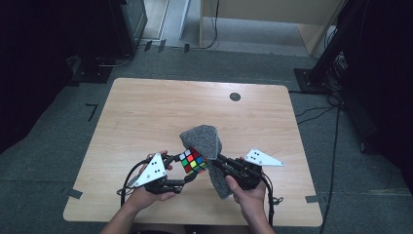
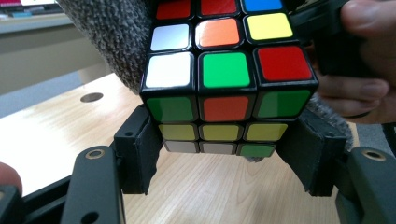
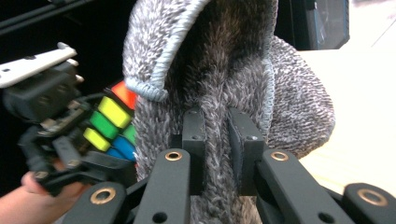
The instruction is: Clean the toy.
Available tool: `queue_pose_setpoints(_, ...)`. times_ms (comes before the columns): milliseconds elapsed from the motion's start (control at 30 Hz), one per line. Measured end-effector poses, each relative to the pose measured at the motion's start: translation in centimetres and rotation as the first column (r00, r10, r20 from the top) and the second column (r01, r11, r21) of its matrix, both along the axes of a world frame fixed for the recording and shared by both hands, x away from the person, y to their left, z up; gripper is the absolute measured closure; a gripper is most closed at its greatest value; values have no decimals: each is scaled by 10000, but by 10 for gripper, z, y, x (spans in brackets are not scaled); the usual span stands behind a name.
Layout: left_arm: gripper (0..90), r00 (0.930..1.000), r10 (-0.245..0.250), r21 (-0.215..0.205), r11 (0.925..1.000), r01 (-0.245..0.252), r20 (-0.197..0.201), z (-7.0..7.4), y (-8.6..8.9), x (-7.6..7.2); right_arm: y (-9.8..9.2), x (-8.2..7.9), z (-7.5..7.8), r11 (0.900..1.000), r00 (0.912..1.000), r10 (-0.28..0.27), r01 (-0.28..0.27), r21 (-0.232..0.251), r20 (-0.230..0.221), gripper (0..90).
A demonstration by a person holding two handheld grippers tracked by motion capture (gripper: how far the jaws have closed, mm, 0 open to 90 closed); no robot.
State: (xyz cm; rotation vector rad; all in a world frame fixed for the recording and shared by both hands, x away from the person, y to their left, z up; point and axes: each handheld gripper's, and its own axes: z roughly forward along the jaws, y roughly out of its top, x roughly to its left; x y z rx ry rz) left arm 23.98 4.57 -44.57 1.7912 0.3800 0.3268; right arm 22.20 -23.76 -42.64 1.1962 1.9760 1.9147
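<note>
The left tongs (image 2: 224, 158) clamp a puzzle cube (image 2: 224, 79) by two opposite sides, holding it tilted on a corner above the wooden surface (image 1: 146, 112). The right tongs (image 3: 217, 140) pinch a fold of grey woolly cloth (image 3: 224, 70). The cloth touches the cube's far side, draped over it, its long axis running from above the cube down toward the surface's near edge.
</note>
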Motion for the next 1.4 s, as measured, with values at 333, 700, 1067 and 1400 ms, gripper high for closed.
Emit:
queue_pose_setpoints(333, 343, 9992, -3, -1080, 9941, -40, -399, 4, 10, 4, -1, 1, -3, 9999, 9999, -98, 98, 88, 35, 787)
queue_pose_setpoints(700, 344, 9932, 3, -2248, 9740, -265, -1160, 2, 10, 6, 23, -1, -17, 9975, 9965, 699, -692, 175, -453, 783)
queue_pose_setpoints(1067, 343, 9927, 252, -1929, 9801, -478, -1179, 0, 12, 9, 29, -2, -22, 9962, 9944, 871, -871, 28, -601, 783)
queue_pose_setpoints(1400, 343, 9924, 206, -1861, 9816, -431, -1211, 0, 9, 8, 38, -2, -31, 9909, 9865, 1332, -1344, -58, -949, 780)
